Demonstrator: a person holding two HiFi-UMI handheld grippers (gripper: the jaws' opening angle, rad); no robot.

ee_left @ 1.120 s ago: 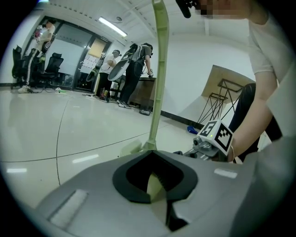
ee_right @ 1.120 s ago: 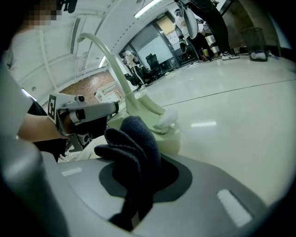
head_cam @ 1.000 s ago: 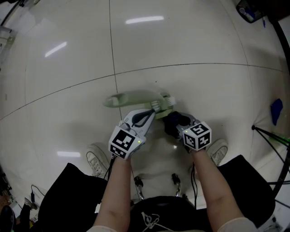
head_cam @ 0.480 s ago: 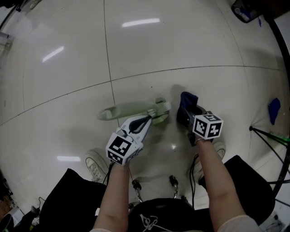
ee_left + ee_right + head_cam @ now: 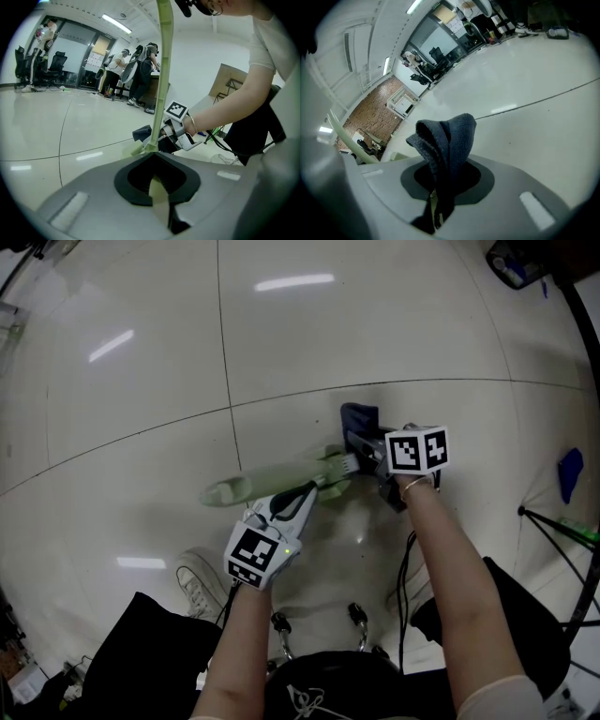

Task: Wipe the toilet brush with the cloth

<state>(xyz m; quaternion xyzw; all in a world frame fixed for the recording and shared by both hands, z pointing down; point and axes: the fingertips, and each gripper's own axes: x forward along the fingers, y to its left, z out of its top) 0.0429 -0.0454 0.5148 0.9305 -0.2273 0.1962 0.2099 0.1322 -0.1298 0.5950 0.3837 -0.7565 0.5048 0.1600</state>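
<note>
though the head view leaves grips unclear, gripper views show left gripper (image 5: 317,484) clamping the brush (image 5: 267,476), right gripper (image 5: 367,443) pinching the cloth (image 5: 359,416); right arm stretches farther out.

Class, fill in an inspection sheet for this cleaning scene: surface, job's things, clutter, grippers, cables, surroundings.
Surface: pale, glossy tiled floor.
Job's things: green toilet brush; dark blue cloth beside its head, contact unclear.
Clutter: blue item and tripod legs at the right.
Grippers: left gripper shut on the brush handle; right gripper shut on the cloth.
Cables: one cable along the right forearm.
Surroundings: people standing, office chairs, brick wall.
</note>
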